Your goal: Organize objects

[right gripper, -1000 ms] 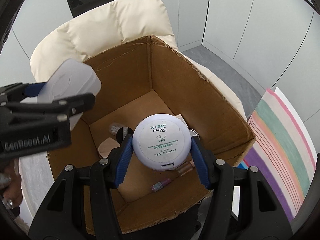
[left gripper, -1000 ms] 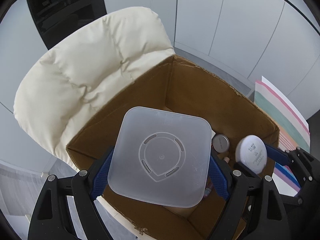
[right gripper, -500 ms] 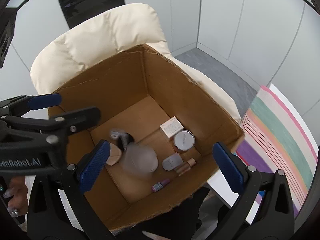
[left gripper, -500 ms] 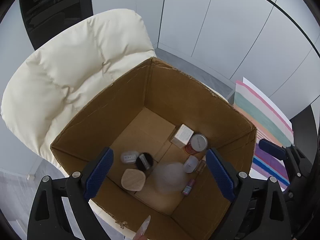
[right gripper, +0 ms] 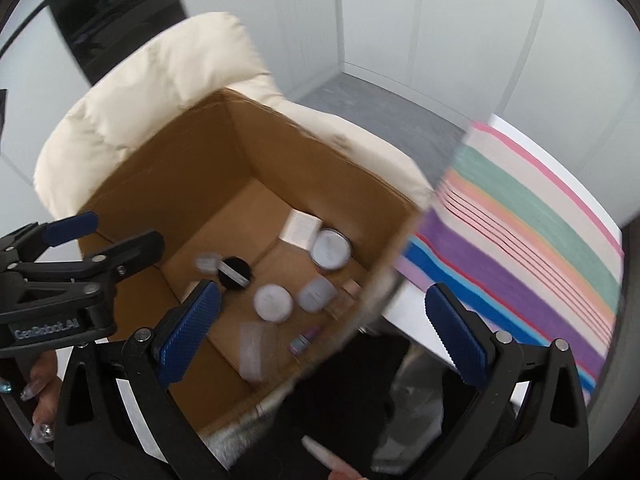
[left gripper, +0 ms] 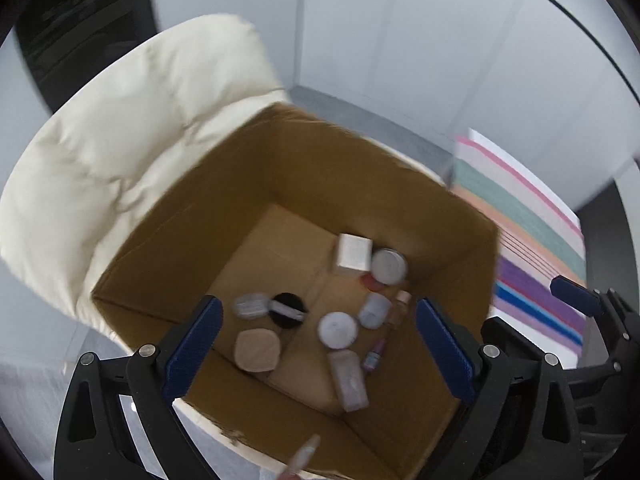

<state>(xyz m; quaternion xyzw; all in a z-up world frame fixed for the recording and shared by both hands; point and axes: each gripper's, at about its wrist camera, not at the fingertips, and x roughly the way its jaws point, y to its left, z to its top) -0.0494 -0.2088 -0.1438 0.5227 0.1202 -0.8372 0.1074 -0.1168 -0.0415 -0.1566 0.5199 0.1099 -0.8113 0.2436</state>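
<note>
An open cardboard box [left gripper: 320,168] [right gripper: 192,168] sits below both grippers. On its floor a translucent lidded container [left gripper: 347,378] [right gripper: 253,346] lies on its side beside a round white jar [left gripper: 337,330] [right gripper: 273,302]. Around them are several small cosmetics: a white carton [left gripper: 354,258], a silver-lidded tin [left gripper: 389,266], a black compact [left gripper: 286,309] and a beige compact [left gripper: 256,350]. My left gripper [left gripper: 317,301] [right gripper: 120,232] hovers over the box, jaws opening, nothing between them. The right gripper [right gripper: 323,288] hangs open and empty over the box's near right corner.
The box rests on a cream padded chair [left gripper: 140,128] [right gripper: 160,92]. A striped cloth [left gripper: 540,248] [right gripper: 520,240] covers a white surface to the right. A hand with decorated nails [right gripper: 36,400] holds the left gripper. Grey floor and pale walls lie beyond.
Both grippers let go: the translucent container left the left jaws and the white jar left the right jaws, and both now lie in the box. Both grippers have drawn back and rolled.
</note>
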